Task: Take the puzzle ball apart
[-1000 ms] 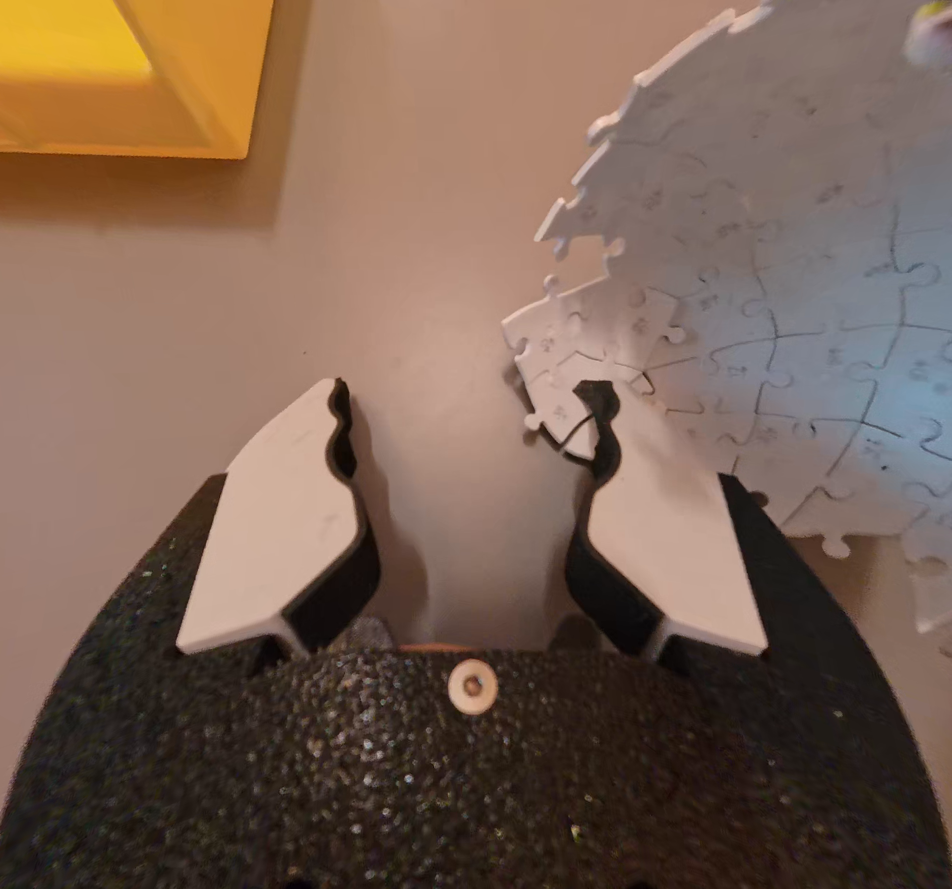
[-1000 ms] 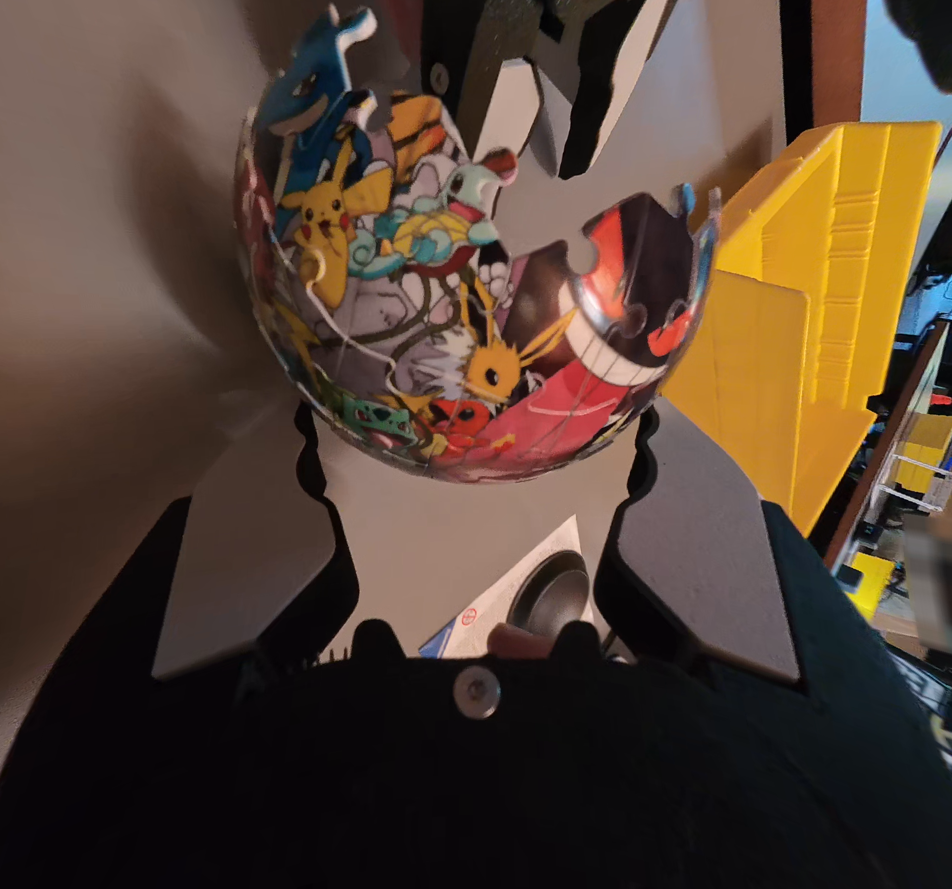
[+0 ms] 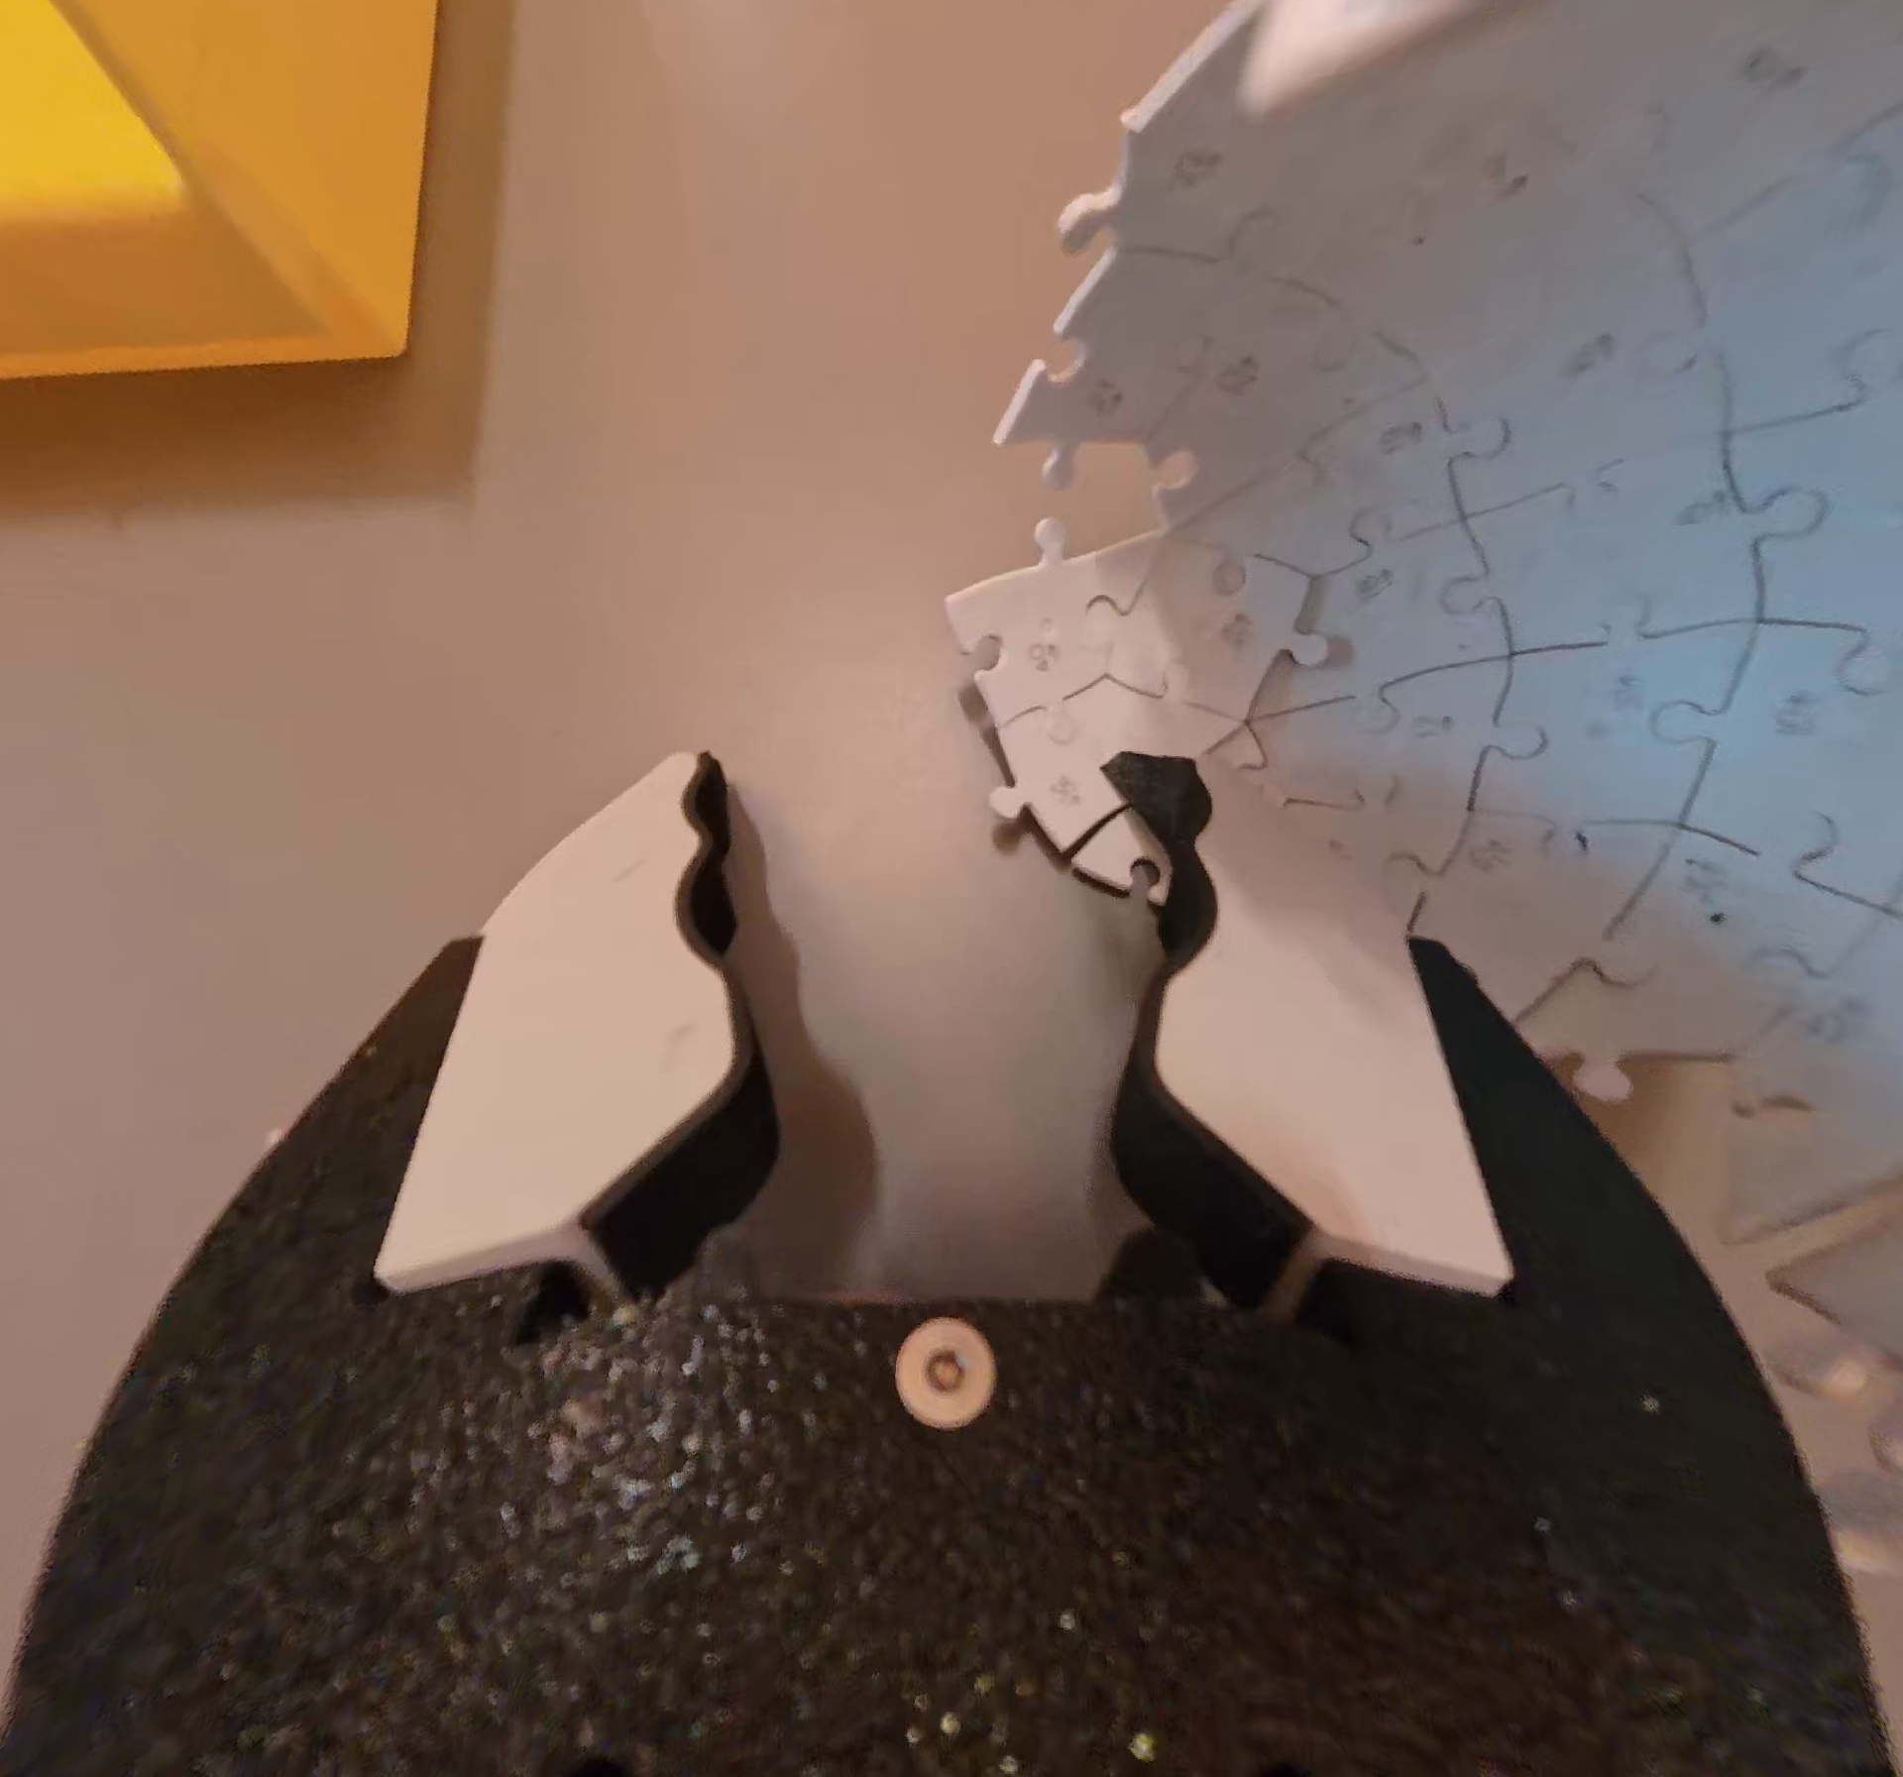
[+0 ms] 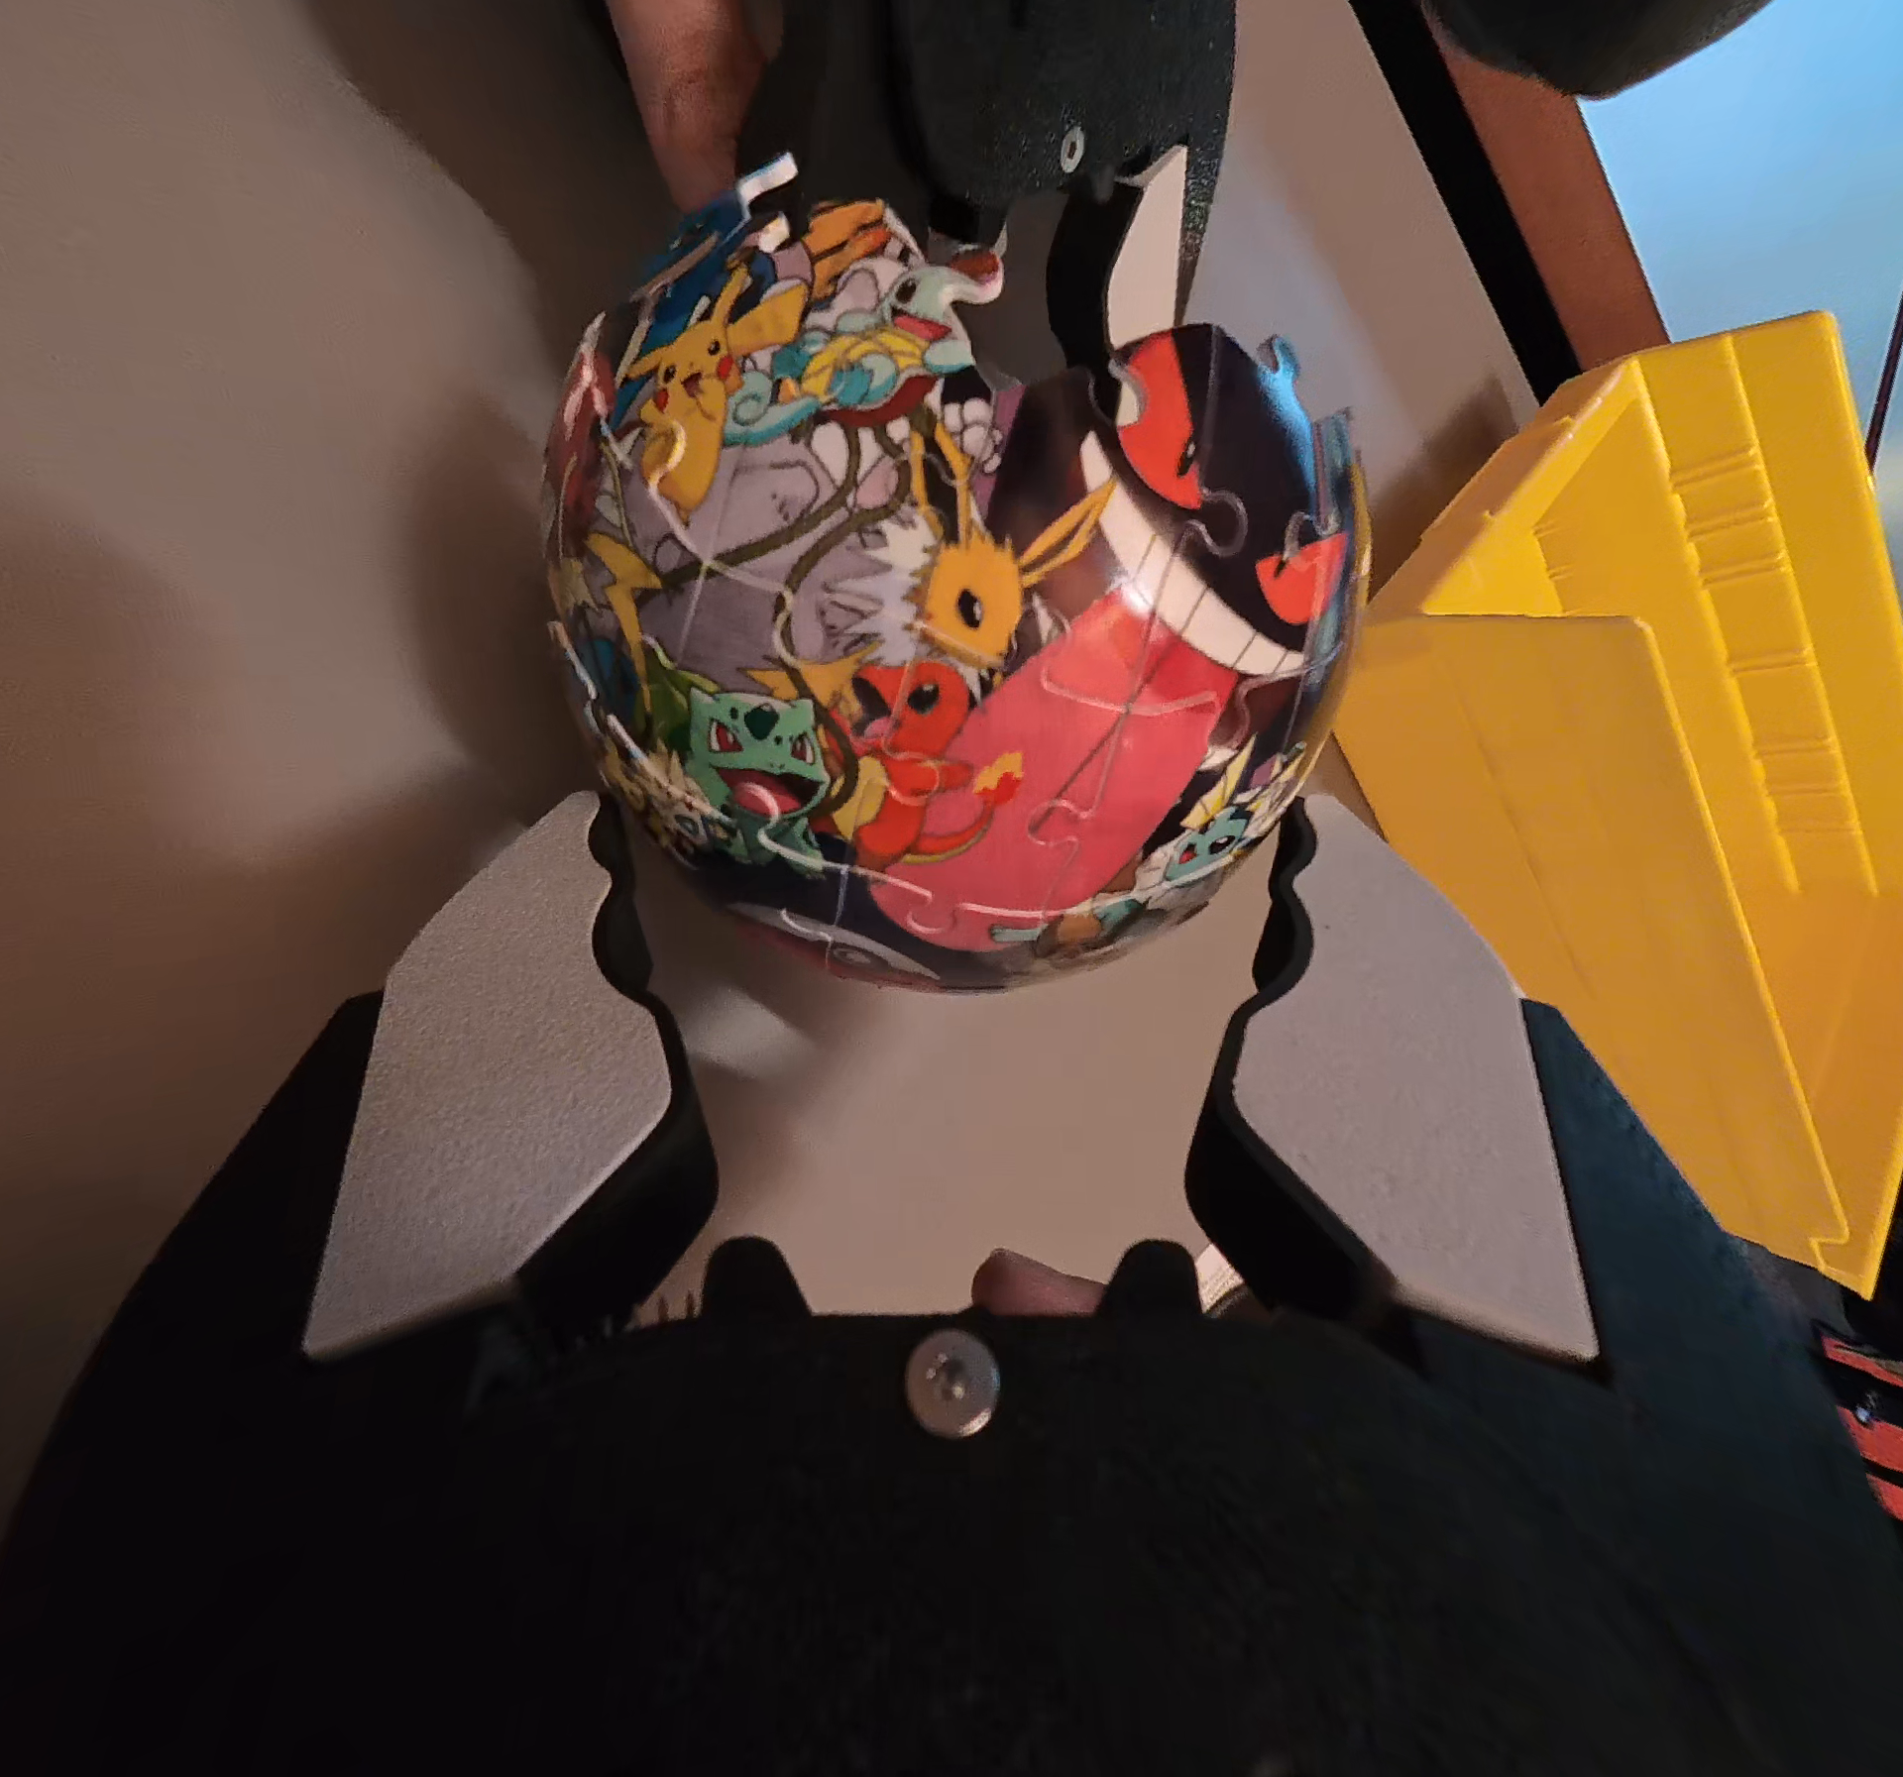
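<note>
The puzzle ball (image 4: 947, 616) is a colourful cartoon-printed shell with a jagged gap at its top. My right gripper (image 4: 953, 832) is shut on its lower sides and holds it above the table. My left gripper (image 4: 1030, 286) reaches down from above, one dark finger in the gap. In the left wrist view the ball's white inside (image 3: 1545, 595) fills the right side. A flap of loosened pieces (image 3: 1112, 677) bends outward and rests against the right fingertip (image 3: 1153, 780). My left gripper (image 3: 932, 801) is open with nothing between its fingers.
A yellow bin (image 4: 1648, 698) stands close to the ball's right and shows at the upper left in the left wrist view (image 3: 206, 132). A hand (image 4: 700, 80) holds the left gripper above the ball. The grey table (image 3: 721, 389) lies below.
The left gripper has come down closer onto the ball's open rim. The ball sits a little deeper between my right fingers. The loosened flap still rests against the left gripper's right finger.
</note>
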`<act>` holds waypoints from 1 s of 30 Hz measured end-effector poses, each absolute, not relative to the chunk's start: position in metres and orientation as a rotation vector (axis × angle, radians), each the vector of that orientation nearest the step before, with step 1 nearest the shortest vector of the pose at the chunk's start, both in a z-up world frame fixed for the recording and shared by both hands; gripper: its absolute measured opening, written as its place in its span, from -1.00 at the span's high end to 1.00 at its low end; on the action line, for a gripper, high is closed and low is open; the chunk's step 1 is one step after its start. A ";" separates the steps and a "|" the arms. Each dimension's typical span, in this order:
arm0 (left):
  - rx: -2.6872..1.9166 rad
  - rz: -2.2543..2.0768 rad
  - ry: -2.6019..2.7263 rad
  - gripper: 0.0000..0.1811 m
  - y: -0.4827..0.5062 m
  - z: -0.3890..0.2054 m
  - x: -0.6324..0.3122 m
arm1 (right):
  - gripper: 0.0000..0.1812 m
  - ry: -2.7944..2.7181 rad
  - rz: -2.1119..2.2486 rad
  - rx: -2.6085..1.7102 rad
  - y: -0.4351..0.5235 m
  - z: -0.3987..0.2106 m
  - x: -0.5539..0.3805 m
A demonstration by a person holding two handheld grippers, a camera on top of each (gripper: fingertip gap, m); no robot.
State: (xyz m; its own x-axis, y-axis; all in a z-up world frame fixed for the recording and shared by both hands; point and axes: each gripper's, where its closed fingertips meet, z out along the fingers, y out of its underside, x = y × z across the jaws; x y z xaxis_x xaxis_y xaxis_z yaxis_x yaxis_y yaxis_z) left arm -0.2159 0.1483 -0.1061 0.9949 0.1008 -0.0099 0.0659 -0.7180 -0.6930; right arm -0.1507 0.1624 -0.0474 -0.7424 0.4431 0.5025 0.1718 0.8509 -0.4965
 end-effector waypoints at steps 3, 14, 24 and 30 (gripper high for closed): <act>-2.327 -0.080 -0.190 0.04 0.151 -0.101 -0.212 | -0.29 -2.394 0.534 -0.457 0.168 -0.050 -0.151; -2.233 -0.128 -0.414 0.05 0.145 -0.088 -0.239 | -0.25 -2.408 0.490 -0.463 0.173 -0.053 -0.153; -2.364 -0.045 -0.317 0.02 0.143 -0.104 -0.229 | -0.23 -2.407 0.483 -0.447 0.168 -0.049 -0.159; -2.401 -0.001 -0.311 0.03 0.143 -0.106 -0.232 | -0.21 -2.403 0.486 -0.438 0.162 -0.042 -0.166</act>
State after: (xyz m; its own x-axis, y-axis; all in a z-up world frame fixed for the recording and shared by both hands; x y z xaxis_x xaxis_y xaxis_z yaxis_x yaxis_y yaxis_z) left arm -0.2320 0.1426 -0.1056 0.9710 0.2231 0.0859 0.2238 -0.7225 -0.6542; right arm -0.1660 0.1616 -0.0421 -0.7397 0.4229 0.5235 0.1862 0.8761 -0.4447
